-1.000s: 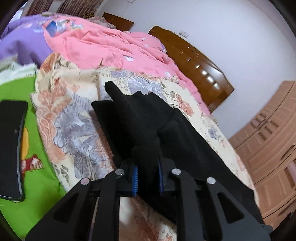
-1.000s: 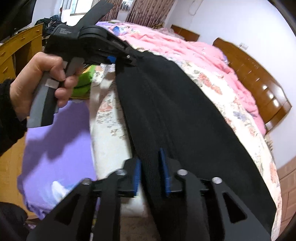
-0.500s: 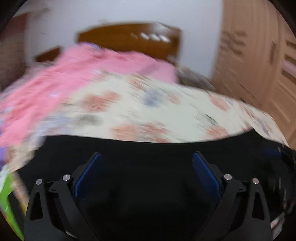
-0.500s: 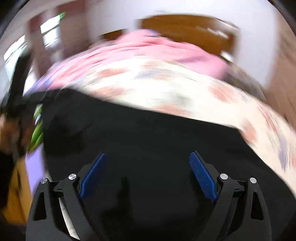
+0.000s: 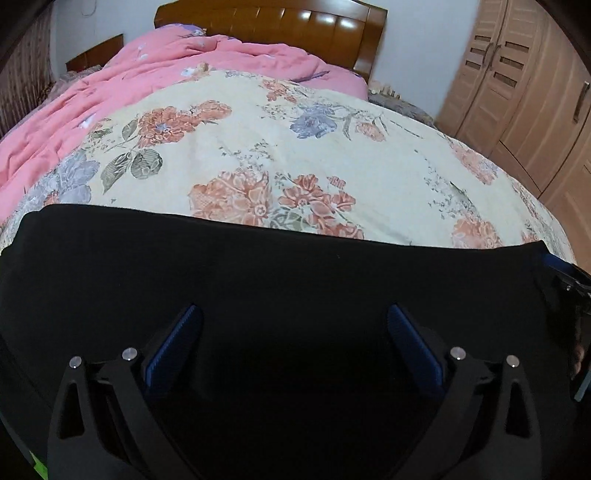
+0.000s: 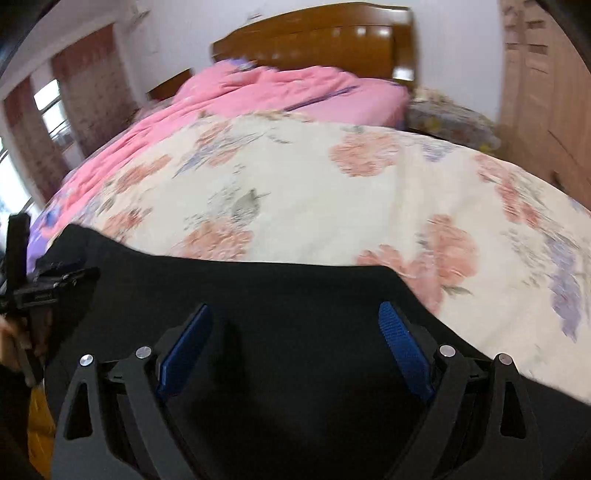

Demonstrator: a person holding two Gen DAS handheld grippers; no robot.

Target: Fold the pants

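Observation:
The black pants [image 5: 280, 266] lie flat across the near edge of the floral bedspread [image 5: 295, 140], stretched left to right. My left gripper [image 5: 293, 312] is open and empty just above the pants, blue pads wide apart. My right gripper [image 6: 295, 308] is open and empty over the same black pants [image 6: 258, 288]. The left gripper shows at the left edge of the right wrist view [image 6: 40, 291], and the right gripper at the right edge of the left wrist view [image 5: 570, 280].
A pink quilt [image 5: 110, 85] lies bunched along the left and far side of the bed. A wooden headboard [image 5: 273, 18] stands at the back. Wooden wardrobe doors [image 5: 524, 74] stand to the right. A window with curtains [image 6: 51, 107] is at far left.
Both grippers held the pants shut a second ago, lifted off the bed. They have since opened and let go, and the pants now lie flat on the bedspread.

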